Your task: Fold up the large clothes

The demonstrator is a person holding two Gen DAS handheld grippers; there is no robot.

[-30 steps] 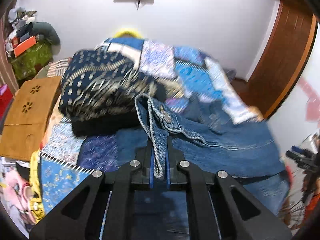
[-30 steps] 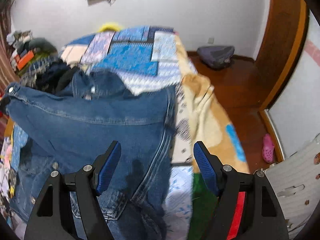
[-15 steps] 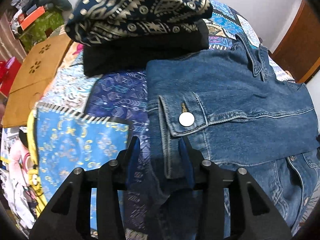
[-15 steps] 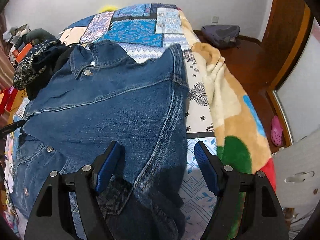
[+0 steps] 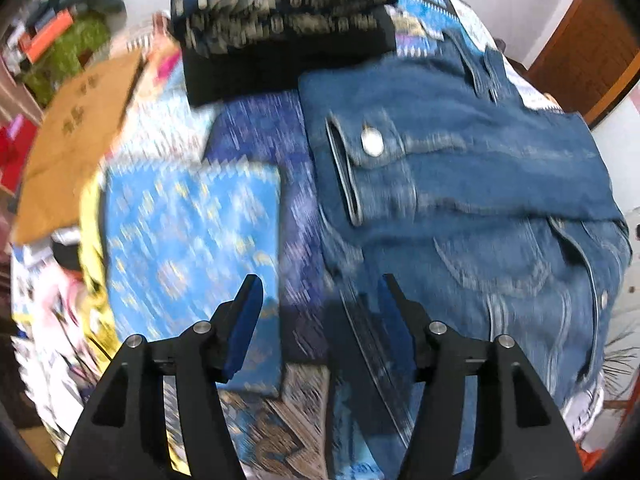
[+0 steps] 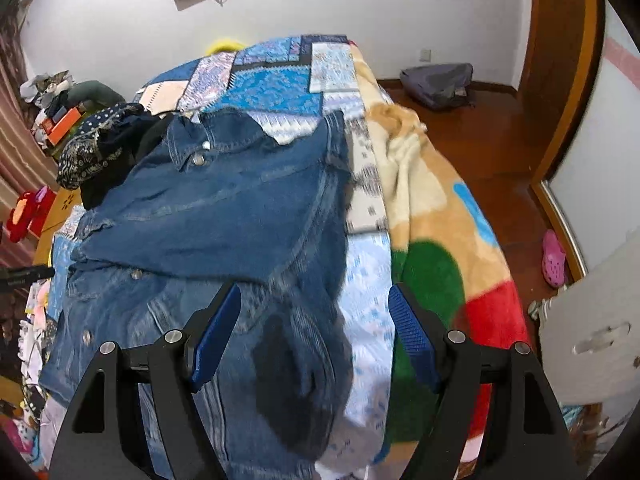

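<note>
Denim jacket (image 5: 460,184) lies spread on the patchwork quilt (image 5: 188,240) of the bed, one sleeve folded across its front so that the buttoned cuff (image 5: 360,160) rests near the jacket's left edge in the left wrist view. Its collar (image 6: 188,144) points toward the far wall, just beside a stack of folded dark clothes, a navy patterned piece (image 5: 280,4) on top of a black one. The left gripper (image 5: 320,312) hangs over the jacket's near edge and the quilt beside it; its jaws have just been opening and now stand apart with nothing pressed between the blue pads, though the dark hem of the jacket runs under the gap and close to the right-hand finger. That view is blurred, so finer detail of the hem cannot be told. The right gripper (image 6: 314,328) hovers above the other side of the jacket, jaws spread wide and gripping nothing, with denim and a strip of pale blue quilt below the gap. A fleece blanket (image 6: 432,240) in tan, green and red hangs over the bed's right side above the wooden floor (image 6: 480,140), where a grey bag (image 6: 436,84) and a pink shoe (image 6: 554,258) lie
</note>
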